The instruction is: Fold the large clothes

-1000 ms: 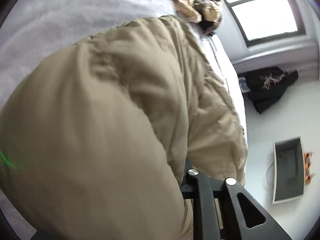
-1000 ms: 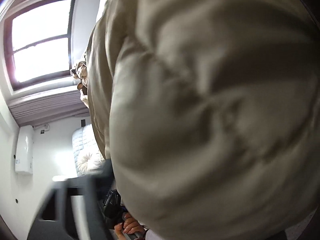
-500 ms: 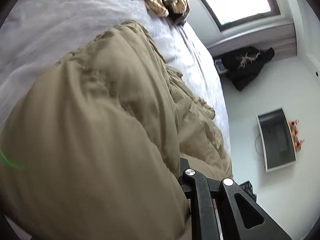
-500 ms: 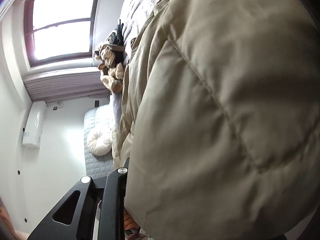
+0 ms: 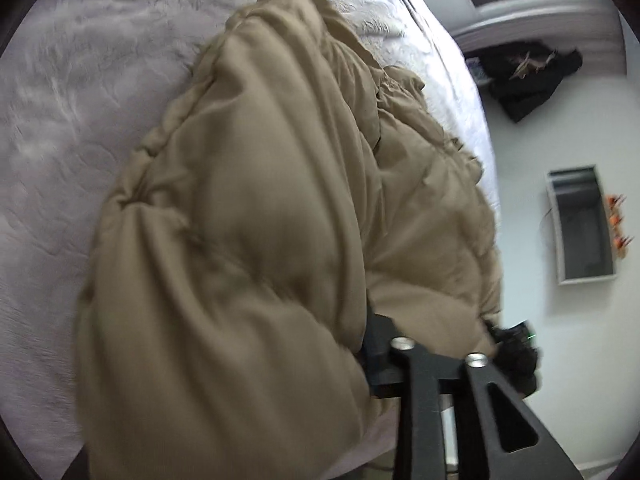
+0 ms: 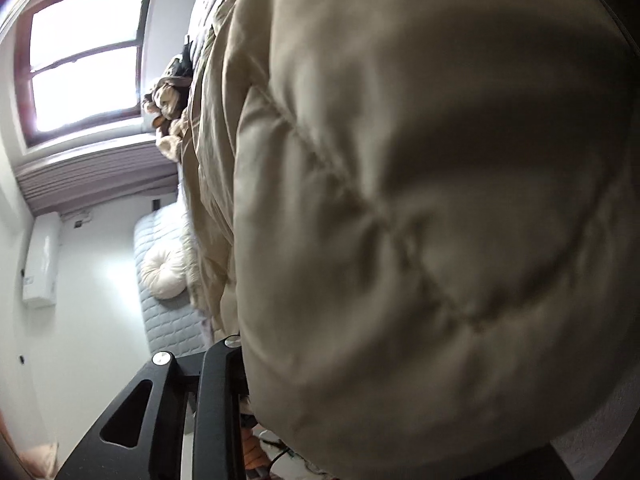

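Draping over left tool (image 5: 436, 352), tan quilted coat (image 5: 248, 216), jaws opening

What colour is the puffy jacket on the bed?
Plain khaki tan jacket, clearest in the left wrist view.

The tan puffy coat (image 5: 248, 216) now covers less of the left view than a second ago, so far more of the pale bed (image 5: 72, 92) shows around it. The left claw (image 5: 436, 354) is opening, its jaws wider than before, coat fabric draped over them. The right claw (image 6: 196, 350) is opening too, and the coat (image 6: 420, 200) crowds closer than half a second back.
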Tool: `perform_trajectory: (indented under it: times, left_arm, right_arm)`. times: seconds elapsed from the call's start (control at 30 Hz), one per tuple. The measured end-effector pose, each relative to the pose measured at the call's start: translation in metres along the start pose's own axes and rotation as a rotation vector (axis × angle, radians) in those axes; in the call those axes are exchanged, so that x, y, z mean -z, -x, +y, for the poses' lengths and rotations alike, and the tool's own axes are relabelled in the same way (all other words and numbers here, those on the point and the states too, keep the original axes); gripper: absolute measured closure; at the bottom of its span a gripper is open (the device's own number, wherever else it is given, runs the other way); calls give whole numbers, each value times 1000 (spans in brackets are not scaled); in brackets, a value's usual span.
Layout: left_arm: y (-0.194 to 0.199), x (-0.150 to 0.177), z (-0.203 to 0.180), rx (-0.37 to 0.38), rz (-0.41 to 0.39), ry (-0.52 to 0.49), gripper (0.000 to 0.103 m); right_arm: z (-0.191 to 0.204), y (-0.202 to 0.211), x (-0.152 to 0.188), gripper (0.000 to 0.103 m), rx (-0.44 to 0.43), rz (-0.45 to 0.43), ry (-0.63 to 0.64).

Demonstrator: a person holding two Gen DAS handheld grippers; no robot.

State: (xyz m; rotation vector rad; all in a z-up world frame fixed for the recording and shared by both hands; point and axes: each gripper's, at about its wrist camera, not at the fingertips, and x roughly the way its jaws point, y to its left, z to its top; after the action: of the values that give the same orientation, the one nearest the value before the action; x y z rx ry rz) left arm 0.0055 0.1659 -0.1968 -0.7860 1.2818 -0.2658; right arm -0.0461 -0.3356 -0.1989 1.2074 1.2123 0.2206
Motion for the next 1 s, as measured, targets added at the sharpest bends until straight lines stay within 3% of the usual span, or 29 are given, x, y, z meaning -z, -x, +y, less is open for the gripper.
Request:
perform_trajectory:
  times: [0.03, 0.13, 0.2, 0.33, 0.47, 0.53, 0.57, 0.6, 0.63, 0.73, 0.9, 0.93, 1.0]
  left_arm:
    - [3, 2, -1, -26, 2, -9, 50]
    - [17, 7, -6, -76, 21, -34, 50]
    - [33, 15, -11, -132, 26, -69, 50]
    - [60, 18, -26, -240, 7, -135, 50]
    - [75, 16, -46, -326, -29, -189, 50]
    - [77, 17, -42, -346, -49, -197, 49]
    - [77, 14, -47, -349, -54, -192, 45]
    - [75, 10, -52, -353, -58, -186, 28]
    - [73, 6, -57, -354, -70, -186, 22]
    - [70, 2, -74, -345, -97, -227, 22]
    - [58, -4, -80, -373, -69, -249, 21]
    - [57, -5, -79, -380, -67, -254, 5]
    - [57, -5, -77, -388, -74, -258, 0]
  right_arm:
    - [4, 9, 6, 63, 21, -11, 8]
    - [16, 14, 9, 59, 68, -26, 16]
    - [24, 21, 13, 51, 115, -26, 11]
    - [34, 46, 45, 39, 208, -1, 37]
    - [59, 59, 67, 38, 380, 26, 170]
    - [78, 54, 73, 31, 429, 29, 257]
    - [87, 52, 75, 21, 438, 33, 290]
    - [88, 59, 69, 19, 444, 40, 313]
    - [93, 57, 73, 19, 445, 47, 343]
    - [116, 31, 80, 19, 495, 76, 422]
    - [143, 24, 106, 15, 532, 97, 493]
    - [154, 11, 106, 15, 542, 88, 510]
    - [156, 11, 111, 14, 569, 53, 545]
